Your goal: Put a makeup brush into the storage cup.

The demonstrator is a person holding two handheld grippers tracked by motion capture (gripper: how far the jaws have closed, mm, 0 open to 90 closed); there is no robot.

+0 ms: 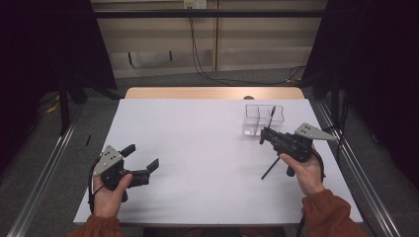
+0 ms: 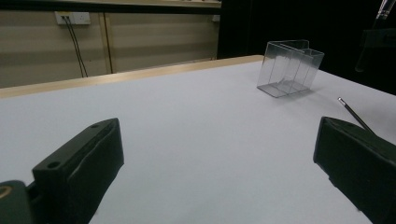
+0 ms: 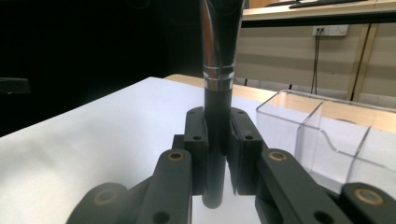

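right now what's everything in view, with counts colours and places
slim black makeup brush with a shiny metal ferrule: 1, black and silver, clamped in the right gripper, angled over the table's right side
second thin black stick: 1, black, lying on the table by the right hand
clear plastic divided organiser box: 1, transparent, far right of the table, just beyond the brush
white table top: 1, white with a wooden far edge
cables: several, black, on the back wall and floor
left gripper: 1, black, near left, jaws open and empty
right gripper: 1, black, right side, shut on the brush
hands: 2, orange sleeves, bottom edge
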